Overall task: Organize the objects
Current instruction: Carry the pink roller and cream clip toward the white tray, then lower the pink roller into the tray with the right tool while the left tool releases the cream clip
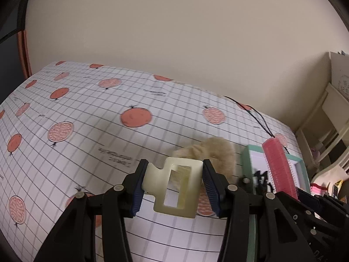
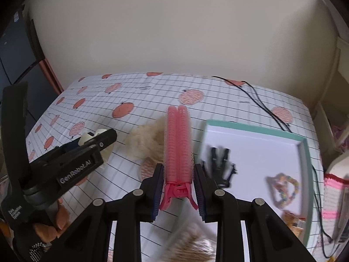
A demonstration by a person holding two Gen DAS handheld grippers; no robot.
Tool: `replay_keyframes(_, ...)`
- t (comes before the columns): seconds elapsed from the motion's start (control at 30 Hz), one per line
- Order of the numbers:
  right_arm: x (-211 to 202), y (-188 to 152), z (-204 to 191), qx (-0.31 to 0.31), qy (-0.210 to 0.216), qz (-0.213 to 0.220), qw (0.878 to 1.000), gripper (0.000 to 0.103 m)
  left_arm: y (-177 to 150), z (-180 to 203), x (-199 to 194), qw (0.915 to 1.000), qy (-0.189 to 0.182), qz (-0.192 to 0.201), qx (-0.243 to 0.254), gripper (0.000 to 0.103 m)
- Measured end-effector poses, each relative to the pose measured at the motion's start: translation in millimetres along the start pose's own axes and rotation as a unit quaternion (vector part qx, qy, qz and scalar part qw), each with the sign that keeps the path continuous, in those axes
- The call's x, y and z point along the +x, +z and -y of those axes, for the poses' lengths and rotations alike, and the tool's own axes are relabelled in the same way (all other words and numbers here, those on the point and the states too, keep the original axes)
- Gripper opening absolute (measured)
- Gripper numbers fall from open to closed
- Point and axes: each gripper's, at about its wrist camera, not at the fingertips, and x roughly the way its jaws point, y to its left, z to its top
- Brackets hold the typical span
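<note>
My left gripper (image 1: 173, 181) is shut on a cream claw hair clip (image 1: 174, 187), held above the tablecloth. Just beyond it lies a beige fluffy scrunchie (image 1: 218, 150). My right gripper (image 2: 178, 187) is shut on the base of a pink hair-roller clip (image 2: 177, 144), which sticks out forward past the fingers. To its right sits a teal-rimmed tray (image 2: 257, 128) with a white floor, holding black clips (image 2: 220, 163) and a colourful bead bracelet (image 2: 285, 187). In the right wrist view the cream clip (image 2: 93, 136) shows at the far left and the scrunchie (image 2: 146, 142) lies beside the roller.
The table wears a white grid cloth (image 2: 152, 91) printed with orange fruit. A black cable (image 2: 261, 104) runs across its back right corner. A blurred bristly object (image 2: 192, 244) lies under my right gripper. Pink knitted fabric (image 2: 331, 196) and cream shelves (image 1: 327, 113) stand to the right.
</note>
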Motion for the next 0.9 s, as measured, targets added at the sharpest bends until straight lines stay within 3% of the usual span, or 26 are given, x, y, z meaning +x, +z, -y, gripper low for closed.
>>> replay_keyframes(0.47,-5.0,-20.3,68.9,0.043,-0.034,-0.012,0.998,0.029,-15.9,57.7,0.8,0.9988,-0.045,-0.014,0.012,0.051)
replay_keyframes(0.9,2.6,-30.0,92.5,0.063,-0.06,-0.027,0.996,0.029,-35.0,117.7,4.4,0.9925,-0.096,-0.04,0.063,0.051)
